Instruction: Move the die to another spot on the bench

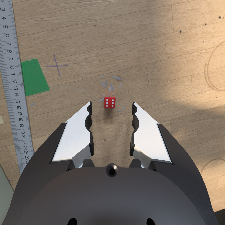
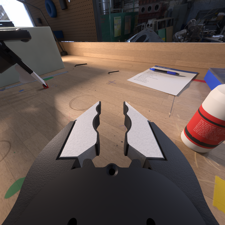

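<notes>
- Overhead, a cluttered workshop sits behind the pegboard (image 2: 73, 20).
- The scratched wooden bench (image 1: 121, 42) carries a steel ruler (image 1: 13, 77) and green tape (image 1: 34, 77).
- The left gripper (image 1: 112, 104) and the right gripper (image 2: 112, 104) both stand wide, holding nothing.
- The red die (image 1: 109, 102) rests on the bench between the left gripper's tips.

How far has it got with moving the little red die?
Done: the left gripper has lined up over the die, jaws open on either side. In hand: nothing is gripped; the die sits on the bench. Left: close, lift, and set it down elsewhere. The right gripper hangs open, away.
</notes>
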`<state>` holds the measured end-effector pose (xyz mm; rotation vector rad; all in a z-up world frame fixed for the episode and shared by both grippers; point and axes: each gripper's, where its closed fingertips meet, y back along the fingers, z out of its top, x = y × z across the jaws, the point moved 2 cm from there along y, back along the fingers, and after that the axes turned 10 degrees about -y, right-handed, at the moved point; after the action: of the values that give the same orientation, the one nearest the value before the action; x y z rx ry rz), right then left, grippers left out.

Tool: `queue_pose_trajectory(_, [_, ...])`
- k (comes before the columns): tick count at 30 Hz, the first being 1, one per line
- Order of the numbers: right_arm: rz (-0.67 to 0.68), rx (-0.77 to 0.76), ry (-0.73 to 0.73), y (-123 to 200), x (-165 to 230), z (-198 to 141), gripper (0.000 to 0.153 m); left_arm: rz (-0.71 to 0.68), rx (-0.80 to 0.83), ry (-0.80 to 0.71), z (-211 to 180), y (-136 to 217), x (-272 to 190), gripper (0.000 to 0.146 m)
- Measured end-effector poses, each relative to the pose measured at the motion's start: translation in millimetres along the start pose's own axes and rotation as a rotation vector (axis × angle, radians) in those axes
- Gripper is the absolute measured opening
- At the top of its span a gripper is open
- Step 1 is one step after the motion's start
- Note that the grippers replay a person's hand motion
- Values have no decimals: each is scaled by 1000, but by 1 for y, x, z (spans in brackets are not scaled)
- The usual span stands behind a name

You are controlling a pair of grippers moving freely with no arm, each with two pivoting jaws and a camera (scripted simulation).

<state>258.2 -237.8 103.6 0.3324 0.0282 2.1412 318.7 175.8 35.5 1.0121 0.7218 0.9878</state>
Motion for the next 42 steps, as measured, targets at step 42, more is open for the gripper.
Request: queue_pose_trajectory(42, [-28,-7,63,-1,1,0,32,79,-834,-254,7,115,-171,18])
